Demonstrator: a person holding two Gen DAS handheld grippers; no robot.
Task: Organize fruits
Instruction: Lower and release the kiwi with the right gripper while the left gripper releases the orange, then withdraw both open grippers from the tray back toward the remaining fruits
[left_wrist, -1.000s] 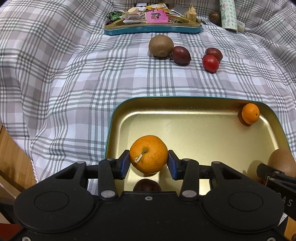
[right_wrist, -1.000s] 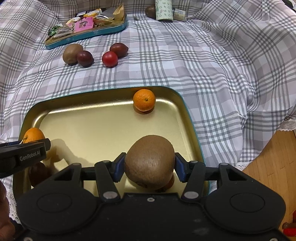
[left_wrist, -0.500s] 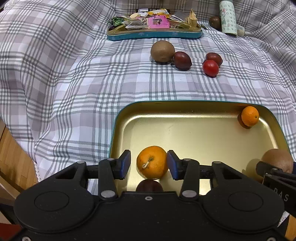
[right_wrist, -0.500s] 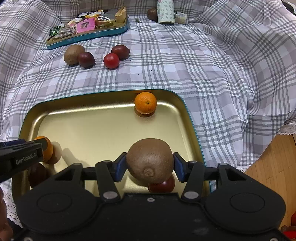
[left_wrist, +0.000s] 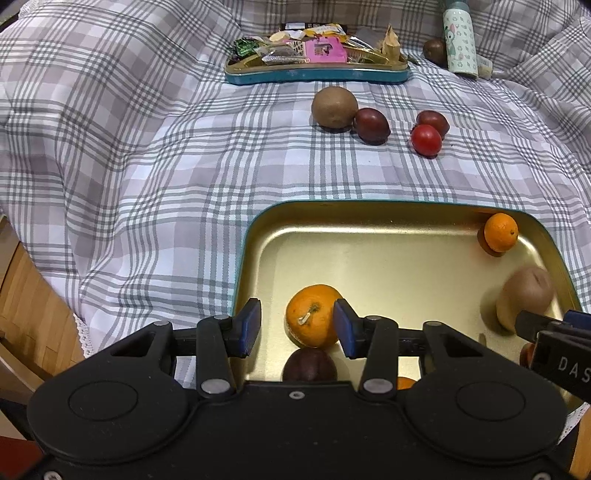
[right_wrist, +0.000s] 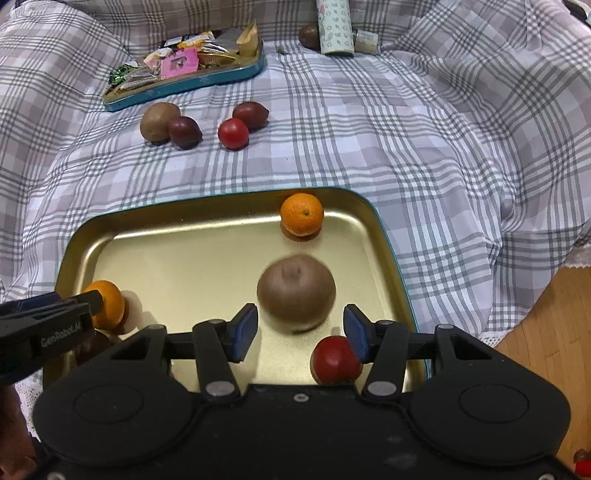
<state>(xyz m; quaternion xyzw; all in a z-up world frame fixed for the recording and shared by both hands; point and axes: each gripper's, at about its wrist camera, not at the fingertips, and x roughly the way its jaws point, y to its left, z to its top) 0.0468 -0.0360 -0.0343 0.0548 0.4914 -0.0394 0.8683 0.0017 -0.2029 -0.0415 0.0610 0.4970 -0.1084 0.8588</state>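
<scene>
Orange (left_wrist: 314, 315) low in the left wrist frame, resting on the gold tray (left_wrist: 388, 254), sitting between the spread blue pads of the left gripper (left_wrist: 297, 328); right pad just beside its skin, left pad clear of it, contact not certain. Dark plum (left_wrist: 309, 363) directly below, against the gripper body. Brown kiwi (right_wrist: 296, 288), blurred, at centre of the right wrist frame, on the tray just ahead of the right gripper (right_wrist: 300, 334), jaws wide apart, nothing pinched. Red tomato (right_wrist: 335, 359) under the right pad. Small orange (right_wrist: 301, 214) at the tray's far rim. Further up, on the plaid cloth (right_wrist: 406, 147), another kiwi (right_wrist: 159, 121), two plums and a tomato, then a teal tin of snacks (right_wrist: 184, 79).
</scene>
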